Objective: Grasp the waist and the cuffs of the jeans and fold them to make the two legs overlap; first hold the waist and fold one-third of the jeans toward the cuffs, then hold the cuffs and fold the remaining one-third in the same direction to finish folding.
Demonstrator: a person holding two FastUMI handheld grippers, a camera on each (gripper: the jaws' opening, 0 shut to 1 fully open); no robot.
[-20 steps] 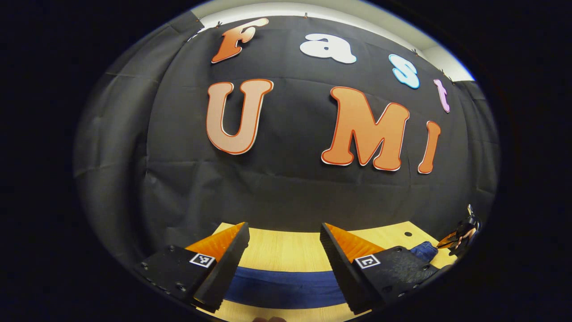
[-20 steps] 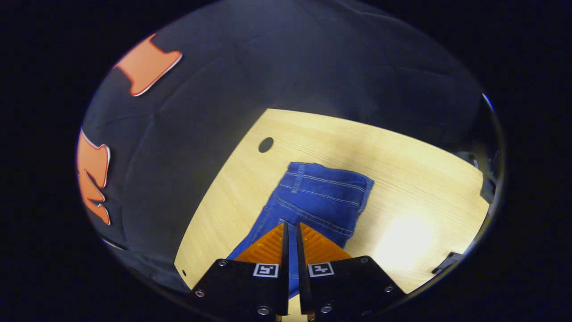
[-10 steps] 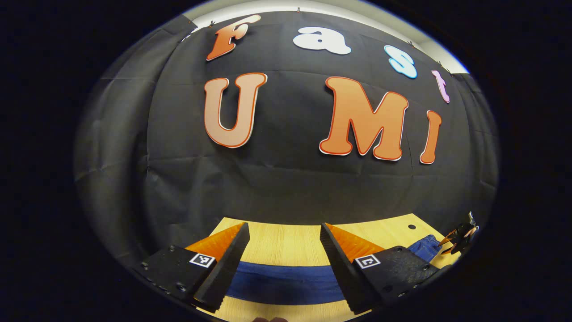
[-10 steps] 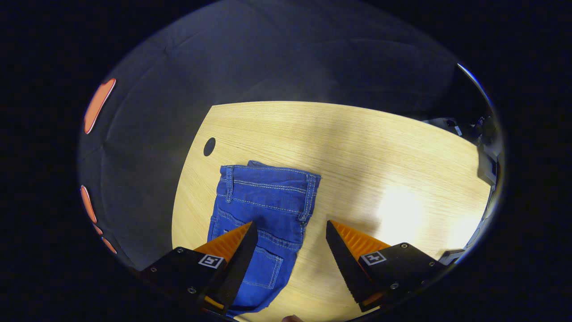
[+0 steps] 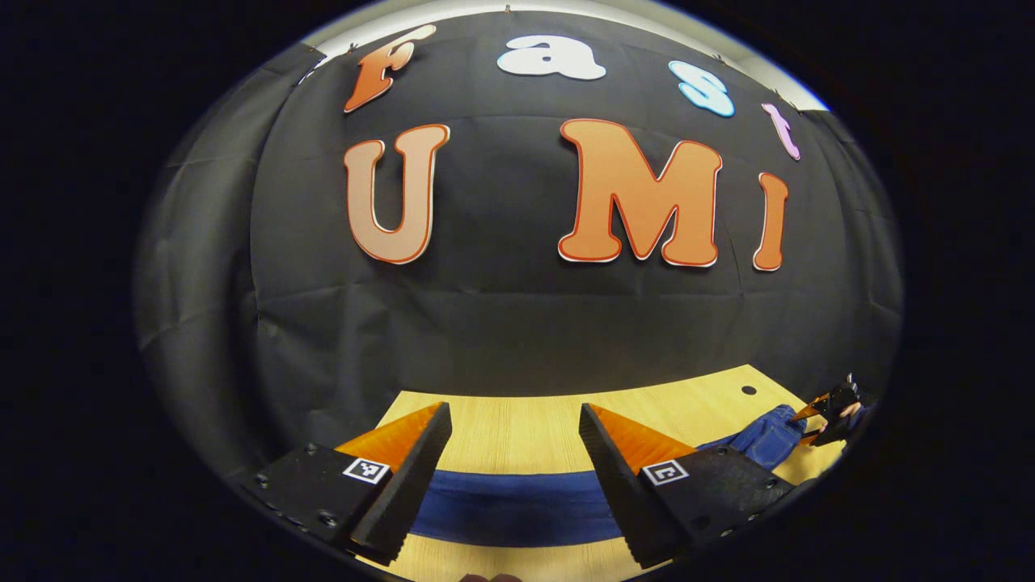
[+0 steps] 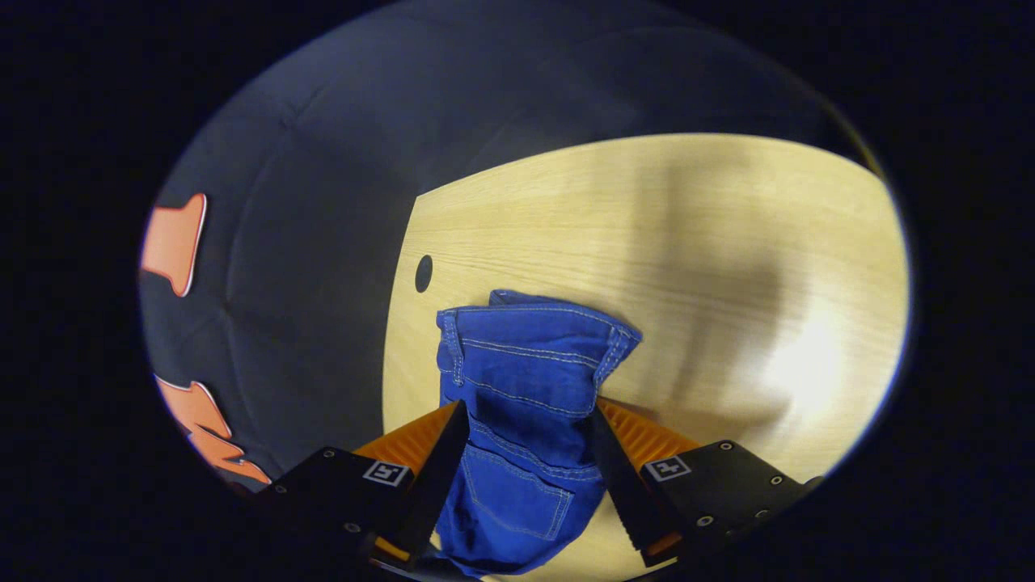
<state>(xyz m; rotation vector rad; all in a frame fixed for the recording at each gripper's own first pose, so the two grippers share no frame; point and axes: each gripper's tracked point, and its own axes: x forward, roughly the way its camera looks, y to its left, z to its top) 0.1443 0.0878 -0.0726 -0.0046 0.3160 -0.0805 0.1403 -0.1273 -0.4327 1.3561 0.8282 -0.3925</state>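
Note:
The blue jeans (image 6: 525, 364) lie on the wooden table (image 6: 687, 242), waistband (image 6: 538, 319) farthest from me and rumpled upward. My right gripper (image 6: 530, 408) is open and straddles the seat part, just below the waistband. Denim fills the gap between its fingers, which are still spread wide. In the left gripper view a flat band of the jeans (image 5: 509, 509) runs across between the fingers of my open left gripper (image 5: 513, 408), which hovers just above it. At that view's far right edge I see the waist end (image 5: 768, 432) with the other gripper (image 5: 833, 400) on it.
A small round hole (image 6: 423, 273) is in the table near the waistband, also seen as the hole (image 5: 749, 390) in the left gripper view. The black cloth wall (image 5: 517, 323) stands right behind the table's far edge.
The right gripper went from shut to open, then came down over the waist end, so denim now sits between its fingers and the waistband has bunched up. The left gripper barely moved.

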